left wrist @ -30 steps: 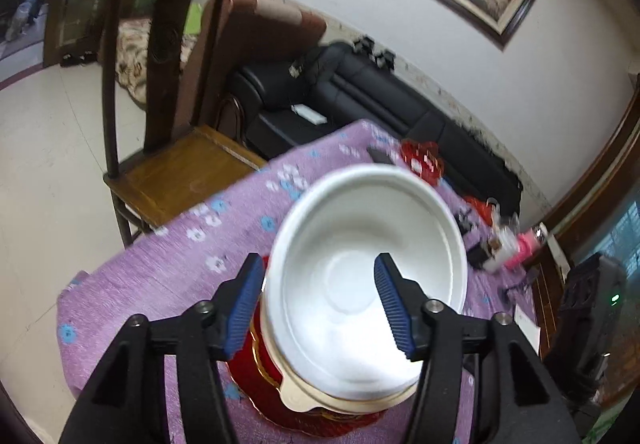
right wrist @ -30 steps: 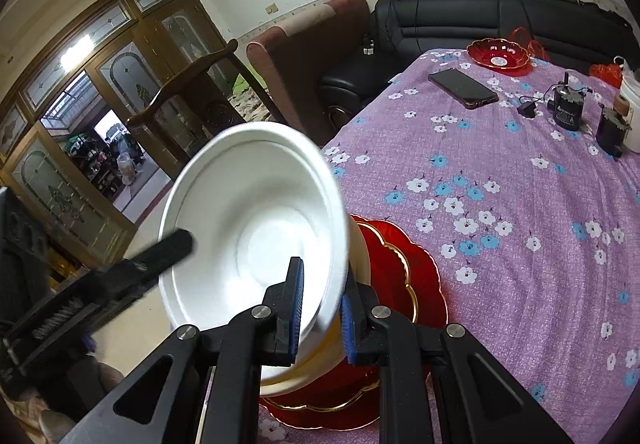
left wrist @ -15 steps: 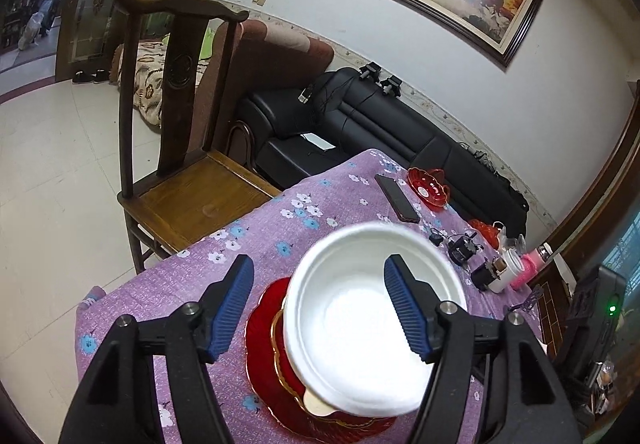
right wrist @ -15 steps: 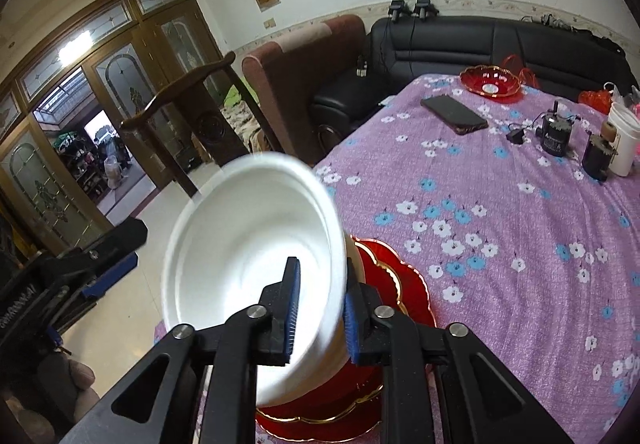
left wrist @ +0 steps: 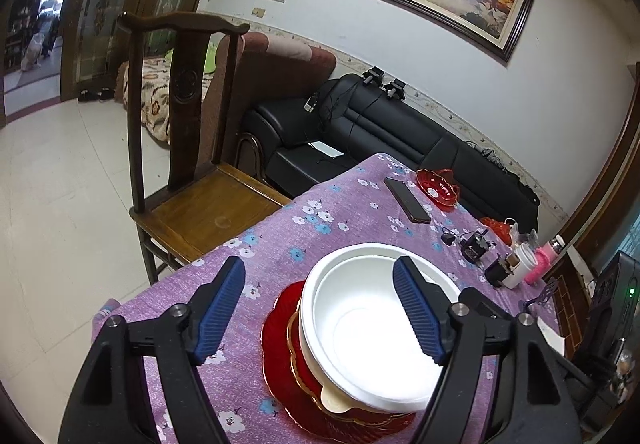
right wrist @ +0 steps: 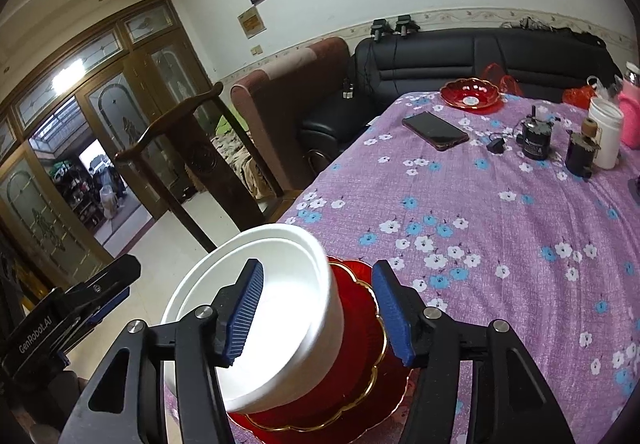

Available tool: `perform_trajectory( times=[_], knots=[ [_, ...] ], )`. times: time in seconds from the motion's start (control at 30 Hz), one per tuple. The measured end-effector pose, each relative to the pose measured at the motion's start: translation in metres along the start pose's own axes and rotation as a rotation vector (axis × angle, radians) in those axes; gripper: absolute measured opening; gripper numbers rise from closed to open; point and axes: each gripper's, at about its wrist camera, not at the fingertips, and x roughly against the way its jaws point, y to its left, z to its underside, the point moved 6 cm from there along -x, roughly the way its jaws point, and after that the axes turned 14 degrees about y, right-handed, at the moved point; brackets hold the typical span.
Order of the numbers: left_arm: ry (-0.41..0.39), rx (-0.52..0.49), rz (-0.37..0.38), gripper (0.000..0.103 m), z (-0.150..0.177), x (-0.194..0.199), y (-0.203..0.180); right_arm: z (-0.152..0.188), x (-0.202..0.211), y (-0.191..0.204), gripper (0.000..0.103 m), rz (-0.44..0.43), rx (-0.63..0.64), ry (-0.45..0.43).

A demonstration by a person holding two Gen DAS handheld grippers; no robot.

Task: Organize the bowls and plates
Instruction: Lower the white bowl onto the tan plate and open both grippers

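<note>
A: Both the left tool point(left wrist: 320, 314) and the right tool point(right wrist: 318, 310) are opening, pads clear of the white bowls point(left wrist: 372, 328) stacked on red plates point(right wrist: 360, 324) at the counter's point(right wrist: 500, 244) near-left corner.

B: The risk: a withdrawing pad could clip a rim and tip the stack off the edge.

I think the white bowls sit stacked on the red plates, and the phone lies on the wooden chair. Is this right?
Not quite. The white bowls do sit stacked on the red plates, but the phone lies on the purple tablecloth, not on the wooden chair. The right wrist view shows it clearly.
</note>
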Motion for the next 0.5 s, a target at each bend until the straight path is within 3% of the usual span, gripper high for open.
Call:
perform_trajectory(
  times=[0.2, 0.33, 0.5],
  knots=[
    [-0.022, -0.058, -0.058, 0.084, 0.007, 0.002, -0.01, 0.008, 0.01, -0.007, 0.065, 0.002, -0.019, -0.03],
    [-0.058, -0.121, -0.179, 0.093, 0.014, 0.002, -0.02, 0.013, 0.016, -0.009, 0.068, 0.015, -0.013, -0.052],
    [-0.07, -0.174, -0.231, 0.093, 0.021, 0.002, -0.029, 0.021, 0.023, -0.015, 0.07, 0.012, -0.02, -0.065]
  ],
)
